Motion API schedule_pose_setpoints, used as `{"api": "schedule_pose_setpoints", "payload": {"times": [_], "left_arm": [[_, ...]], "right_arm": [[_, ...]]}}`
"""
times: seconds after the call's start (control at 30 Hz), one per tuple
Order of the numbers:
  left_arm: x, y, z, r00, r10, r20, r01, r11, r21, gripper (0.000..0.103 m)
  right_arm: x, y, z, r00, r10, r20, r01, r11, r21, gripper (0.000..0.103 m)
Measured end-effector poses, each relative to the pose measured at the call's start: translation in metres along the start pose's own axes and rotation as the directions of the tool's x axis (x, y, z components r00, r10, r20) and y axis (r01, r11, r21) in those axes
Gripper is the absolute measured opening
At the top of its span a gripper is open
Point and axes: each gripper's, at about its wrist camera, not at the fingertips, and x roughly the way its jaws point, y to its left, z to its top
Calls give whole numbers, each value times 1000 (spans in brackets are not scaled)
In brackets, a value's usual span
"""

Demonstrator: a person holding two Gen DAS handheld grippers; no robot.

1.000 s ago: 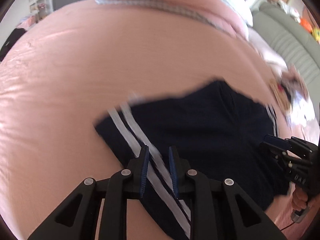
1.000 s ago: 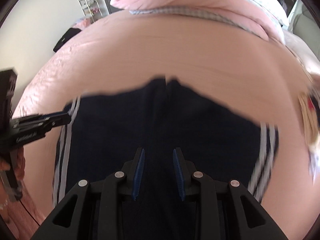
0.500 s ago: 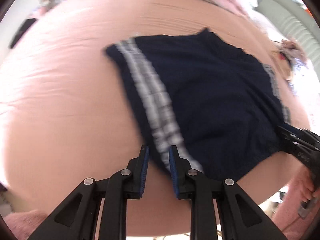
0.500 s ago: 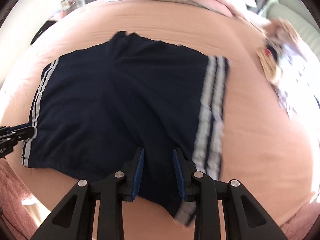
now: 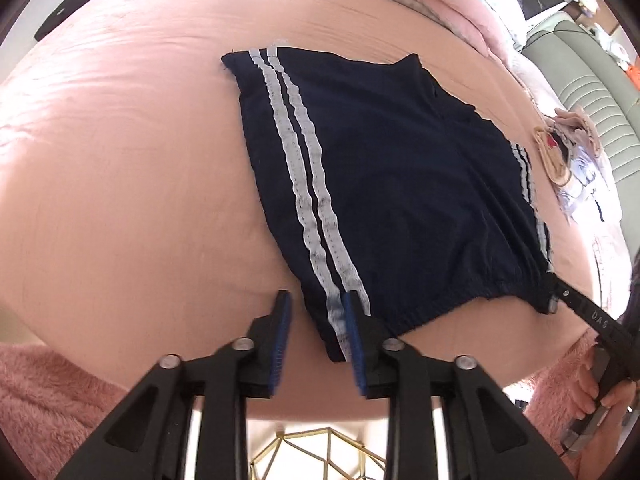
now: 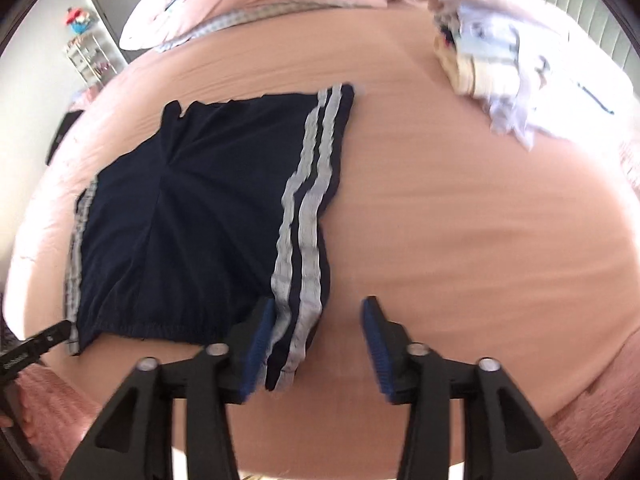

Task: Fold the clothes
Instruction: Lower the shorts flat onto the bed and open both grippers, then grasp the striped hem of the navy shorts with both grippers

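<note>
A bedroom, daylit; a bed under a pink sheet (image 5: 132, 184) filling both views, smooth but for faint creases. Along the far edge, a rolled pink duvet (image 6: 248, 4) with a checked trim. To the right of the bed, a pale green ribbed headboard or sofa back (image 5: 592, 104). At the far left in the right wrist view, a white wall, a grey door and a small wire shelf (image 6: 90, 58).

Spread flat on the sheet, navy shorts (image 5: 400, 184) with two white stripes down each side, elastic waistband toward the near edge of the bed, leg hems toward the far side. Well apart from the shorts, at the far right of the bed, a heap of pale clothes (image 6: 500, 64), white and beige.

Left gripper (image 5: 316, 336) at the near left corner of the waistband, jaws just opened and now parted: right blue pad against the striped edge, left pad clear of the cloth over bare sheet, nothing pinched. Right gripper (image 6: 318, 344) at the near right corner of the waistband, jaws likewise just opened and standing wider: left pad beside the striped corner, right pad well clear over bare sheet, cloth released. In the left wrist view, the right gripper's black finger tip at the far waistband corner, with a hand (image 5: 600, 392) around its handle at the right edge. Below the near edge of the bed, pink fluffy fabric (image 5: 52, 392).
</note>
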Motion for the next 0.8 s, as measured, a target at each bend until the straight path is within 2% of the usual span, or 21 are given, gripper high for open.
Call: {"api": "schedule_pose_setpoints", "payload": {"times": [0.1,0.17,0.23,0.3,0.37,0.47,0.5,0.53,0.57,0.6,0.7,0.8], "left_arm": [[-3,13,-6,996,-92,1,91,994,-62,40],[0,21,-9,992,-129,-12,127,986,-111,43],[5,17,-6,992,-127,-13,125,986,-111,43],[7,15,-2,993,-122,-6,120,988,-97,43],[16,7,-3,992,-124,1,123,988,-92,43],[16,3,-12,992,-126,26,128,987,-96,43],[16,4,-12,991,-128,35,131,987,-97,41],[17,5,-12,991,-131,42,134,986,-95,35],[20,3,-9,990,-136,42,139,986,-87,9],[21,3,-7,988,-147,42,150,984,-91,8],[5,8,-7,983,-164,85,172,981,-95,7],[-17,10,-6,977,-175,120,184,980,-73,7]], "right_arm": [[2,-3,-1,999,33,-10,-33,999,4,52],[4,-2,1,999,53,-9,-53,999,0,52],[10,3,3,996,89,-24,-89,996,8,51],[11,8,1,996,81,-25,-81,997,-14,49],[13,14,0,999,28,-22,-29,999,-35,49],[15,13,-3,1000,1,-3,-1,1000,-29,49],[15,13,-2,1000,16,-3,-16,999,-34,49],[16,14,-2,999,32,-3,-32,999,-39,49],[16,14,-1,999,51,-3,-51,998,-43,47],[17,15,0,996,90,-5,-90,995,-45,31],[19,15,7,988,155,10,-155,988,-22,13],[4,6,12,977,209,52,-211,977,29,12]]}}
